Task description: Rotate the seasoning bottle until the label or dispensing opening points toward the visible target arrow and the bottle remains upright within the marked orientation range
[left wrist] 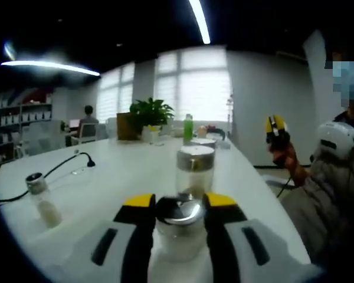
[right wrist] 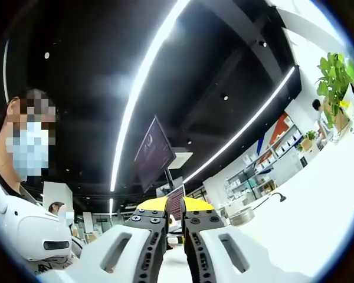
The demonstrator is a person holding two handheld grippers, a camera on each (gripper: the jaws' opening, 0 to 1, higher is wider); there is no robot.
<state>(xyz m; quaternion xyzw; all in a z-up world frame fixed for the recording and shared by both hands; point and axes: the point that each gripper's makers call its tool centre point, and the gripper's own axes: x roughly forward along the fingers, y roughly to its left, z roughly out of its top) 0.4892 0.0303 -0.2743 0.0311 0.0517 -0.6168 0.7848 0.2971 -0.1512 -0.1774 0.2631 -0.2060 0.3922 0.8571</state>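
A glass seasoning bottle (left wrist: 180,227) with a shiny metal lid stands upright on the white table (left wrist: 124,171), close in front of me. My left gripper (left wrist: 180,206) is shut on it, with the yellow-tipped black jaws pressed against both sides just below the lid. The right gripper (left wrist: 275,131) hangs in the air at the right, off the table, held in a person's hand. In the right gripper view that gripper (right wrist: 174,213) points up towards the ceiling, with its jaws almost together and nothing between them. No label or arrow can be made out.
A second lidded jar (left wrist: 194,171) stands just behind the held bottle, and a third jar (left wrist: 203,142) stands farther back. A small shaker (left wrist: 40,197) and a black cable (left wrist: 65,165) lie at the left. A plant (left wrist: 148,115) and a green bottle (left wrist: 188,127) mark the far end. A person (left wrist: 336,177) sits at the right.
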